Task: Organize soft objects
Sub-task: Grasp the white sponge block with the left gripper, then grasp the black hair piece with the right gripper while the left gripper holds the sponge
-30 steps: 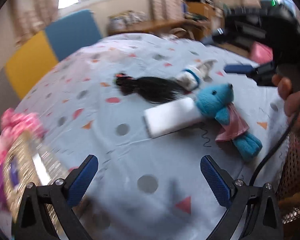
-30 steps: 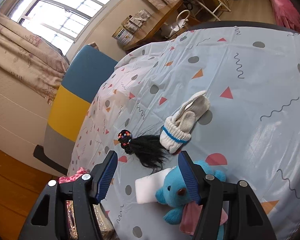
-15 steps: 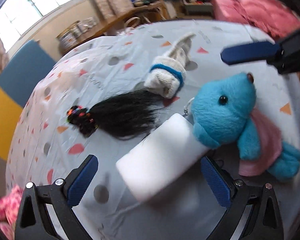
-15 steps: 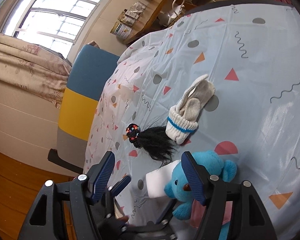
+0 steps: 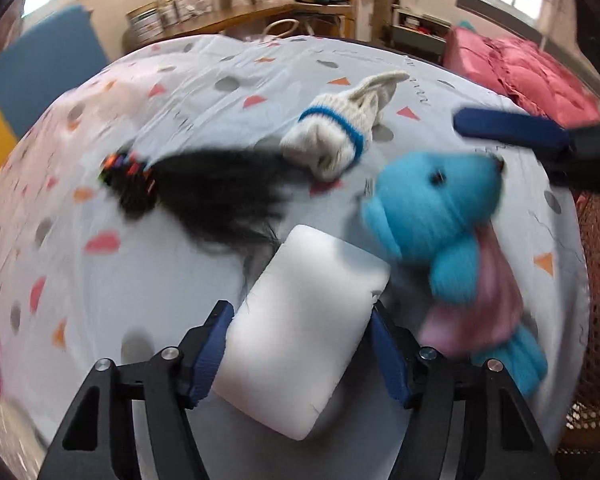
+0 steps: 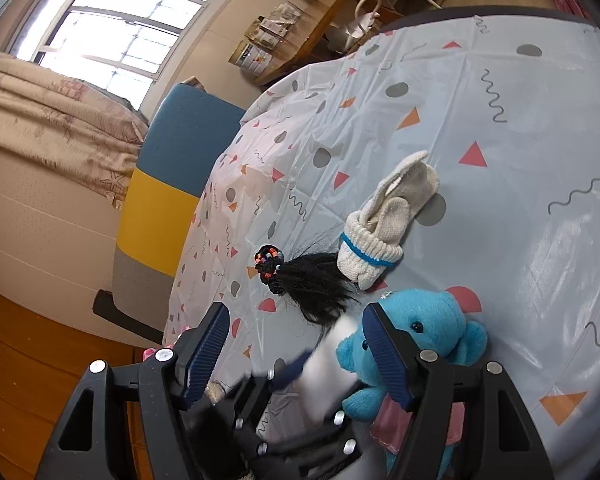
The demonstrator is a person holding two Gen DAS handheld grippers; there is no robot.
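Lowered since the earlier frame, the left tool (image 5: 300,340) has just closed its jaws onto the white rectangular foam sponge (image 5: 300,344) on the patterned bench (image 5: 140,320), beside the blue plush bear (image 5: 440,208); right tool (image 6: 296,348) open, empty; next, lifting.

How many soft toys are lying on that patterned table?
1. The blue plush bear in a pink garment lies beside the white sponge block, near the table's edge. Others may lie out of view.
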